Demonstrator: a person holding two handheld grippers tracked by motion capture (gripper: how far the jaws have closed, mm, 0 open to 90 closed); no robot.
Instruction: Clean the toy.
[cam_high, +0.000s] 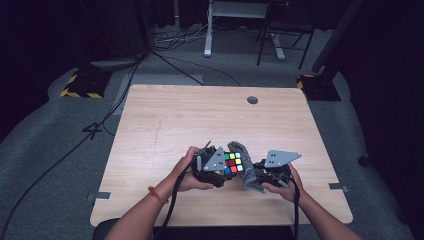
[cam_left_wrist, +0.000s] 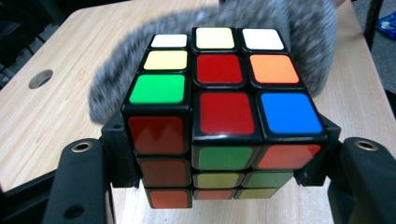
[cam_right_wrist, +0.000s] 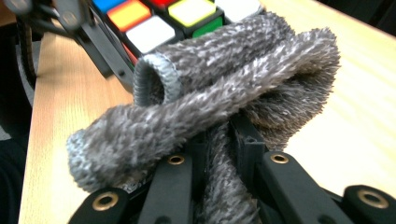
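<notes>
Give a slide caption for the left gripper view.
Left tongs clamp a scrambled puzzle cube; grey fuzzy cloth behind it.

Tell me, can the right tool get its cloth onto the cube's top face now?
Probably yes: the cloth in the right tool already lies against the cube, whose top face is uncovered.

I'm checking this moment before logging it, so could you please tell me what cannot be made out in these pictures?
- Cube: in the left gripper view its far faces are turned away, and the grey cloth behind it is blurred.
- Left gripper: in the high view its grey plate covers the fingers.
- Right gripper: in the right gripper view the cloth bunches over its fingers, hiding the tips.
- Cloth's full shape: folded, cannot tell.
</notes>
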